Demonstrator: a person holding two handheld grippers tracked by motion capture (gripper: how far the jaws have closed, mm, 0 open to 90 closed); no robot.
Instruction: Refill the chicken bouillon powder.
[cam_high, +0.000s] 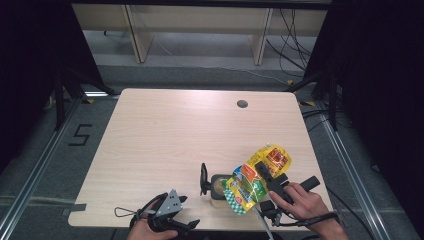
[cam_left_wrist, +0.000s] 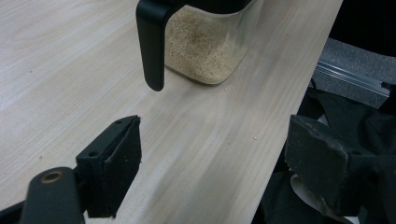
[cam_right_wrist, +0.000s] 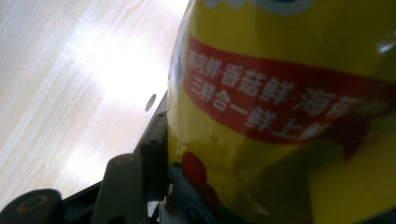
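One yellow pouch (cam_high: 257, 179) sits clamped in the right gripper (cam_high: 267, 176), tilted over the jar (cam_high: 218, 186).

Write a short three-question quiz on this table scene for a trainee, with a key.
1. True or false: the right tongs hold the yellow bag tilted over the clear jar.
2. Multiple choice: what is in the jar? A) dark liquid B) pale granules C) coloured sweets
3. Short answer: how do the left tongs stand, and what is between the jaws?

Key
1. True: in the high view the bag hangs over the jar's open top.
2. B: the left gripper view shows pale granules behind the glass, beside the jar's black handle.
3. Open and holding nothing, with bare wooden table between the jaws, near its edge, short of the jar.
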